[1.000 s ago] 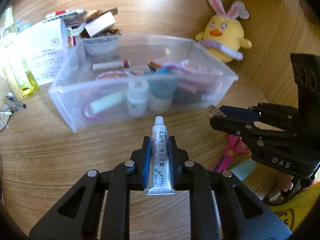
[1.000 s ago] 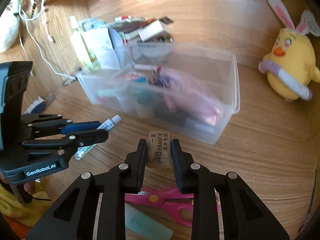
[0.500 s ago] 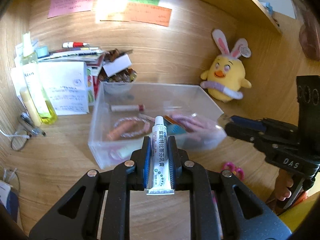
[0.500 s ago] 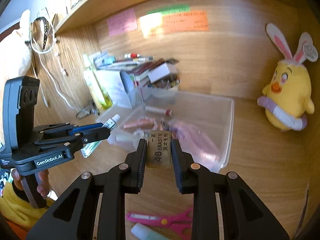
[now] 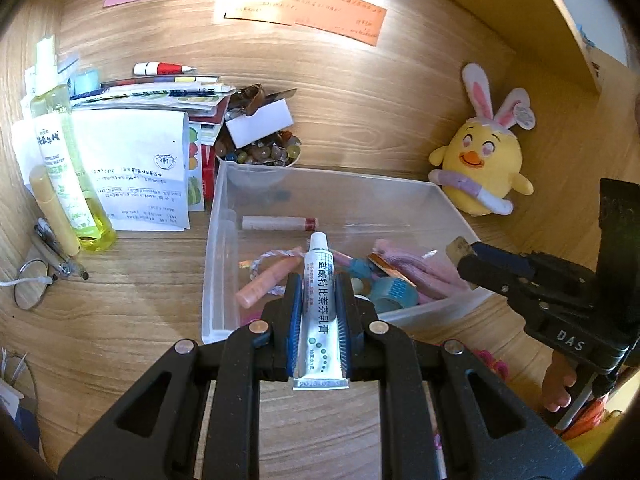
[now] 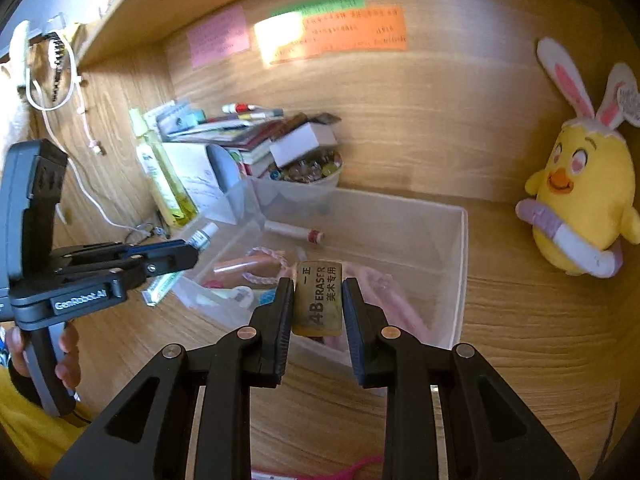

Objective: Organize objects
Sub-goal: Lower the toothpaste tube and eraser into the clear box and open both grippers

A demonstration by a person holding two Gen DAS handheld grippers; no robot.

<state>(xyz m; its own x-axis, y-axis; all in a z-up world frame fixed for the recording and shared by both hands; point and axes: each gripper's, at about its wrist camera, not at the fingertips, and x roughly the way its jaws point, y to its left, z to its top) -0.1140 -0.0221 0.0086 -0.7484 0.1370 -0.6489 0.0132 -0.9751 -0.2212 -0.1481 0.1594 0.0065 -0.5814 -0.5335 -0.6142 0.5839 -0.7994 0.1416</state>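
A clear bin (image 5: 224, 216) sits mid-desk, bowl of beads (image 5: 260, 156) behind it, plush chick (image 5: 480, 168) to its right.

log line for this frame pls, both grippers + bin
left gripper: shut on ointment tube | right gripper: shut on eraser | both above clear bin | nothing released yet

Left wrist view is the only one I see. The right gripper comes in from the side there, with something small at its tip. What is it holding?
Observer: The right gripper is shut on an eraser, yellowish, printed "4B ERASER".
Operator: Is the eraser above the box?
Observer: In the right wrist view it appears over the near edge of the clear box; its height I cannot tell.
Operator: Can you see my tube from there?
Observer: Yes, the white tube sticks out of the left gripper toward the box's left end.
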